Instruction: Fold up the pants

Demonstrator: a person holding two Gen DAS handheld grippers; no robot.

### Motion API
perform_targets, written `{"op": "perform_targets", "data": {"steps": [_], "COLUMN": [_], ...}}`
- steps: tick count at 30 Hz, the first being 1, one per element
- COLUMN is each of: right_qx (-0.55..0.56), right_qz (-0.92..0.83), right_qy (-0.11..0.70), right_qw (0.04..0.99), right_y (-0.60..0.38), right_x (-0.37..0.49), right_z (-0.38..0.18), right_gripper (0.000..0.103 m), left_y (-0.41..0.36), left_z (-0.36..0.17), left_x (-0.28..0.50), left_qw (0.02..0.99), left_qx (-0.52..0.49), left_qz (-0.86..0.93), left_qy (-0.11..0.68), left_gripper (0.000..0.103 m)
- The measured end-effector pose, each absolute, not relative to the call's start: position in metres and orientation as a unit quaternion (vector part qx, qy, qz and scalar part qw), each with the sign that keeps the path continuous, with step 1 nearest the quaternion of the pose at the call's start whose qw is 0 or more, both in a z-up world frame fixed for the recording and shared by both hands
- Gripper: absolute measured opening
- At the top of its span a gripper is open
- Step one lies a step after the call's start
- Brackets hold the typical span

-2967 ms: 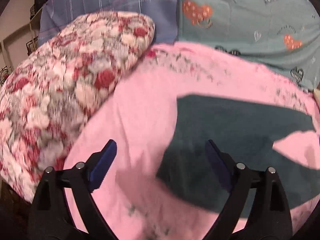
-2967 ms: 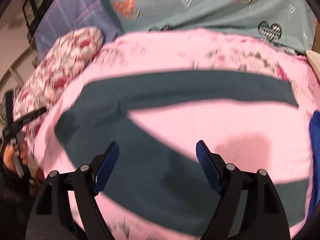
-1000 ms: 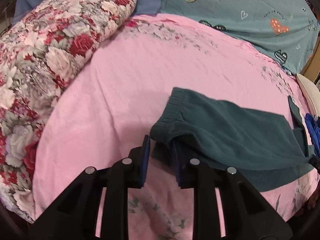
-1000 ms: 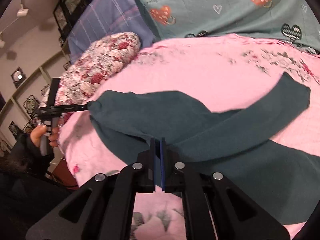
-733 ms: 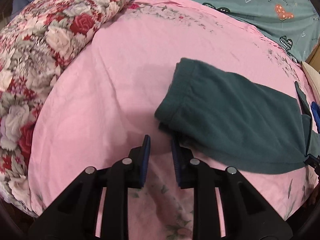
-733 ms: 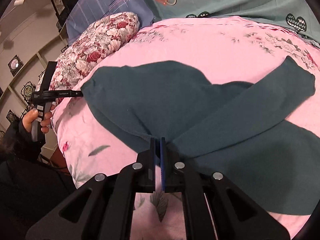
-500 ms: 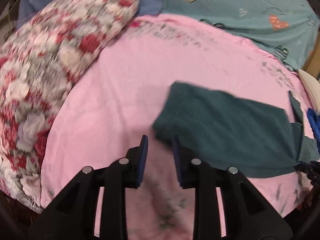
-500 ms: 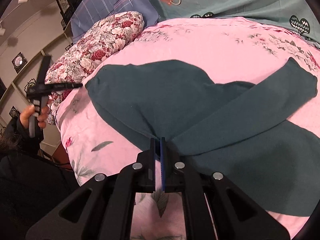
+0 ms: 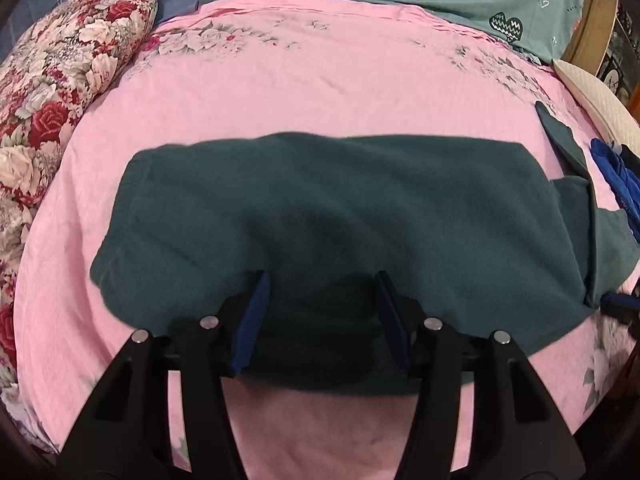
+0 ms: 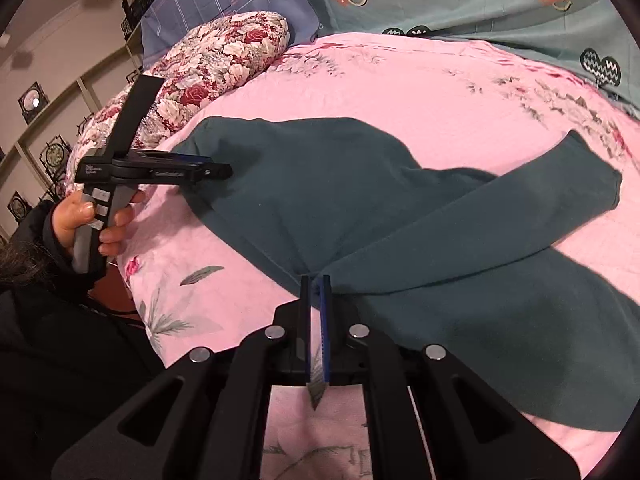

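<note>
Pants (image 10: 360, 200) pinched in right hand-held gripper (image 10: 316, 284)

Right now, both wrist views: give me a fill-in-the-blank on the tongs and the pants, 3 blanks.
1. The left tongs are ____ over the pants.
2. The right tongs are ____ on a pinch of the pants.
3. The pants lie on a ____ sheet beside a floral pillow.

Missing words: open; shut; pink
</note>
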State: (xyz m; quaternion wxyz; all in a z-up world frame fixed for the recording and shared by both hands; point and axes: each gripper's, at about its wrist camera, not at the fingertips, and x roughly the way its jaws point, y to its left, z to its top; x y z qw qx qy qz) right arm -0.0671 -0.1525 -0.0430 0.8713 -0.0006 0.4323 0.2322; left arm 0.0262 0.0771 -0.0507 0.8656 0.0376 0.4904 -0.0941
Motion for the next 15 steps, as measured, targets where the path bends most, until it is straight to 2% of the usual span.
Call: {"op": "perform_targets", "data": {"steps": [2,3,4,6,7,9,15], "right_qx": [-0.009,-0.011,-0.007,0.019,0.031,0.042,0.018], "right_qz": [0.187,0.152,0.116,0.054,0.021,-0.033,-0.147], "right_qy": [0.417,0.403,0.395,0.395,0.403,0.432,0.505], "right_qw": [0.889,0.903,0.911,0.917,0.914,0.9,0.85], "right_y": [-0.168,-0.182,-0.196,-0.23,-0.247,-0.273,-0.296], "right_x": [-0.059,-0.053,-0.042,-0.012,0.007,0.05,0.16], "right_z": [-0.028,-0.018,-0.007,0.012,0.018,0.018,-0.032], "right_gripper": [0.027,0.044,0.05,0.056,0.066,0.079,0.079], "left_y": [0.079,0.08,0.081,0.08,0.075,0.06,-0.024], "left_z": [-0.05,-0.049,-0.047,-0.04,-0.034,-0.023,-0.02], "left_x": [0.014,0.01,0.007,0.002,0.001,-0.003,-0.007], "left_qw": [0.865,0.864,0.863,0.868,0.872,0.876,0.856], "left_qx": [0.05,0.051,0.051,0.058,0.059,0.062,0.081], "left_qz": [-0.097,-0.098,-0.099,-0.104,-0.113,-0.137,-0.249], "left_qy": [0.491,0.492,0.493,0.483,0.473,0.457,0.446], "left_gripper": [0.056,0.056,0.055,0.054,0.054,0.055,0.06]}}
